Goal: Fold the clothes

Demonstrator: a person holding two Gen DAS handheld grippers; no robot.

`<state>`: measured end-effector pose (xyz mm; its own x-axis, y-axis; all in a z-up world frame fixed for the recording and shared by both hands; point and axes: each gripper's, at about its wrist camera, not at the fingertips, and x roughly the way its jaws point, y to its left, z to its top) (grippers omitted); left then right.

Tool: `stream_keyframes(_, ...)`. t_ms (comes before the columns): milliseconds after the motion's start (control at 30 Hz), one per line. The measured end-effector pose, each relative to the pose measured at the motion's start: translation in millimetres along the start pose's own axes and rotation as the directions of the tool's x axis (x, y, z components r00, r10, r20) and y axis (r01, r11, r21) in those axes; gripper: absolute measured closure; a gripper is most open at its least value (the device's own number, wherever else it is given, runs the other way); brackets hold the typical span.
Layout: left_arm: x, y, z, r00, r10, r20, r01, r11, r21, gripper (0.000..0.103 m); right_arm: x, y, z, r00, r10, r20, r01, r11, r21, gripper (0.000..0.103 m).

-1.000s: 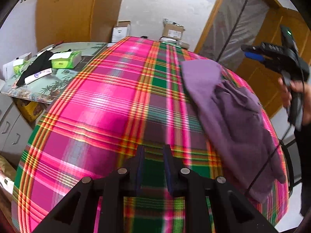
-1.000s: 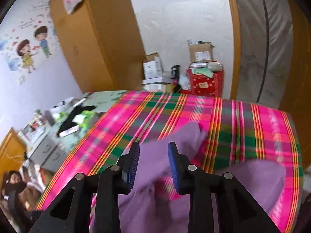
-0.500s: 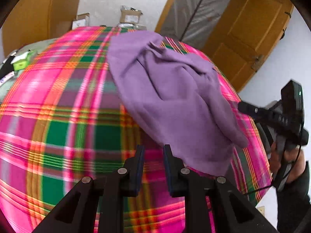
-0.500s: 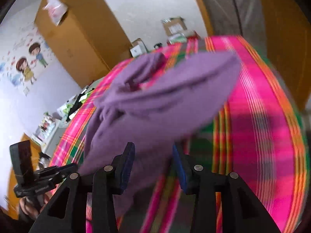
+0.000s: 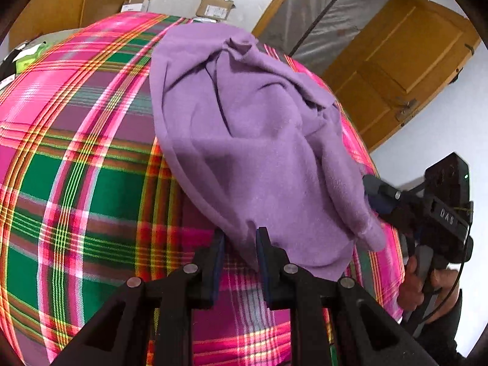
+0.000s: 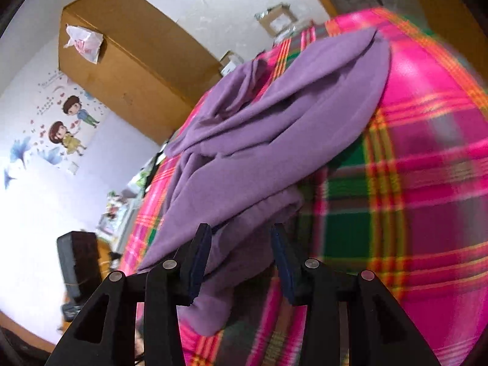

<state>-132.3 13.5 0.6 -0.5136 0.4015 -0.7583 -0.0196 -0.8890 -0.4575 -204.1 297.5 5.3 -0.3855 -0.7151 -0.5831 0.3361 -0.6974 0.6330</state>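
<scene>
Presently a purple garment lies crumpled on a plaid-covered bed, bunched in loose folds along the bed's right side, its near hem toward both grippers. The left gripper sits at that hem with its jaws spread a little; cloth shows in the gap, though whether it is between the pads or merely beyond them cannot be told. The right gripper, seen from its own camera, has jaws spread wider, with a fold of garment hanging in and below the gap; no pinch is evident. From the left view the right gripper's body is held by a hand at the bed's right edge, its tip touching or just beside the garment's lower corner. Risks from here: a pinch closed on a bunched fold would likely take several layers at once, so the cloth would lift as a lump rather than spread. A shallow bite on the hem could slip free under the garment's weight. The plaid cover could be caught along with the garment. Boxes beyond the bed are well apart and pose no hazard.
</scene>
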Motion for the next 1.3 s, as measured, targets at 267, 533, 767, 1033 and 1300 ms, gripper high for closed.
stream_keyframes(267, 8.8, -6.8, 4.7, 1.0, -0.02, -0.014, 0.02, 1.0, -0.012, 0.099, -0.8, 10.1, 0.5, 0.999, 0.031, 0.031, -0.03, 0.999, -0.025, 0.095)
stream_keyframes(533, -49.8, 3.4, 15.9, 0.985, 0.034, 0.17, -0.036, 0.999, 0.009, 0.099, -26.0, 36.0, 1.1, 0.991, 0.095, 0.093, -0.088, 0.993, -0.074, 0.098)
stream_keyframes(767, -118.3, 39.9, 37.4, 0.941, 0.105, 0.321, -0.092, 0.994, -0.055, 0.099, -57.2, 75.3, -2.1, 0.973, 0.185, 0.139, -0.167, 0.977, -0.131, 0.098)
stream_keyframes(1033, -103.5, 79.7, 37.2, 0.964, 0.148, 0.222, -0.139, 0.989, -0.057, 0.099, -48.7, 20.5, -23.5, 0.993, -0.113, 0.042, 0.112, 0.994, 0.015, 0.097)
stream_keyframes(1300, -71.1, 78.2, 28.2, 0.981, 0.135, 0.138, -0.131, 0.991, -0.035, 0.098, -49.9, 28.6, -42.2, 0.963, -0.265, 0.049, 0.269, 0.959, -0.09, 0.074)
